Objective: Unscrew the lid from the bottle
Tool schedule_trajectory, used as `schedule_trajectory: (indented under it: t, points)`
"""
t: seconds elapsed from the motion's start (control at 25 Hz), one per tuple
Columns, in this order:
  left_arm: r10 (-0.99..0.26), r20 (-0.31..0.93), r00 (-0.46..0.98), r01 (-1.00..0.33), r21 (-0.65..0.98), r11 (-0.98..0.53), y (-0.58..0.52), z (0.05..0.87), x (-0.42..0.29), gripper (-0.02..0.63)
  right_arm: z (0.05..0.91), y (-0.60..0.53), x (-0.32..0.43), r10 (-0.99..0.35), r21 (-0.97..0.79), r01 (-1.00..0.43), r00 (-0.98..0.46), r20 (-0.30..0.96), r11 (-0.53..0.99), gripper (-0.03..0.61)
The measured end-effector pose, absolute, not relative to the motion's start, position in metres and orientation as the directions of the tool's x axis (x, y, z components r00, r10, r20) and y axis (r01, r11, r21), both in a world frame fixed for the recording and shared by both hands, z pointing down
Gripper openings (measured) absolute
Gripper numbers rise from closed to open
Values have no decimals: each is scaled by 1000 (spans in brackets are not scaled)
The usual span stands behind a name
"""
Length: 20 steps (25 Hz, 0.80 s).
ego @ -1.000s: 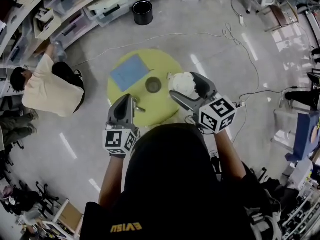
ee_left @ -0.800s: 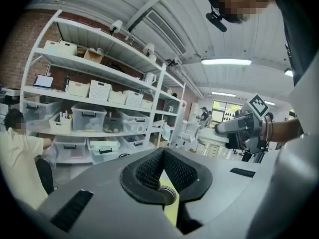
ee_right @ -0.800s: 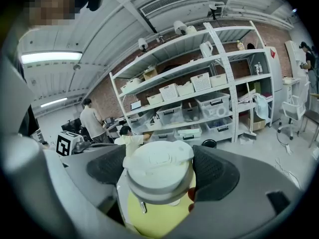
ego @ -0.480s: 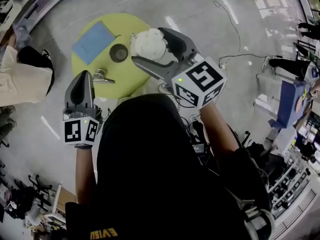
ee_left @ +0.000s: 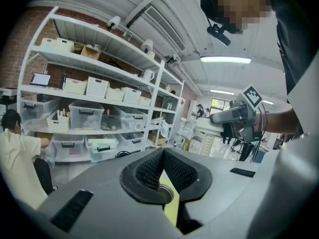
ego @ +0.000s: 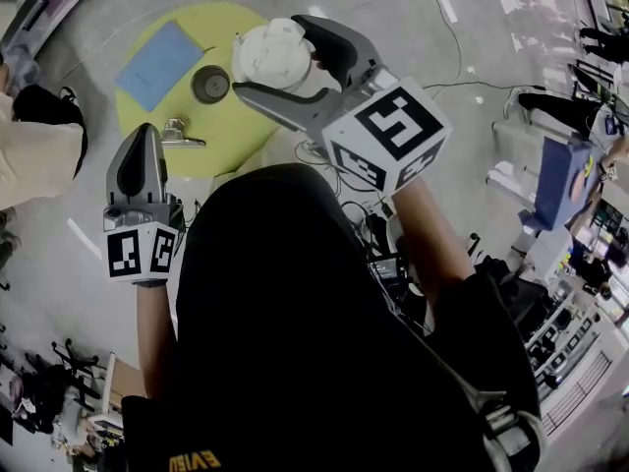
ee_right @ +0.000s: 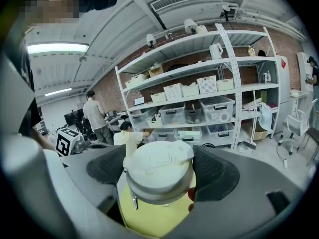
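Racks of plastic bins (ee_right: 199, 103) line the brick wall, and down on the glossy grey floor (ego: 472, 28) stands a low round yellow table (ego: 241, 131).

The right gripper (ego: 267, 57) has its jaws spread wide and clamped on the white lid (ee_right: 158, 166), one pad on each flank. A second ago the lid was in that same clamp, and it still is, only turned a little with the marker cube. It rides above the table, which lies below and beyond the jaw tips. I can't tell from here whether a bottle body hangs under the lid. Only yellow shows beneath it.

The left gripper (ee_left: 162, 158) is closed pad to pad on nothing, as it was a moment back. It hangs low, off to the side of the right one and well apart from the lid. Past and below its tips on the table sit a dark round cup (ego: 210, 84), a small metal piece (ego: 177, 133) and a blue pad (ego: 157, 62).

So little has really changed besides the viewpoint swinging. By my reckoning no twisting is going on, since only one tool touches the lid and the other holds nothing to brace against.
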State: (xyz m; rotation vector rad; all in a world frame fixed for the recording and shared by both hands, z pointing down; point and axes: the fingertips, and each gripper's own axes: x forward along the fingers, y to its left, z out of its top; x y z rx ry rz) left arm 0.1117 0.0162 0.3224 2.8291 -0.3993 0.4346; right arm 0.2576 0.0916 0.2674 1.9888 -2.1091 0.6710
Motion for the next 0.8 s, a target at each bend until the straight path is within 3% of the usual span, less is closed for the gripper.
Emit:
schedule_trajectory:
  t: [0.8]
  points:
    - [-309,283,908,-361,157,-919,2,294,120,18,261,86,254,-897,-236,-970,-148,418,50,420]
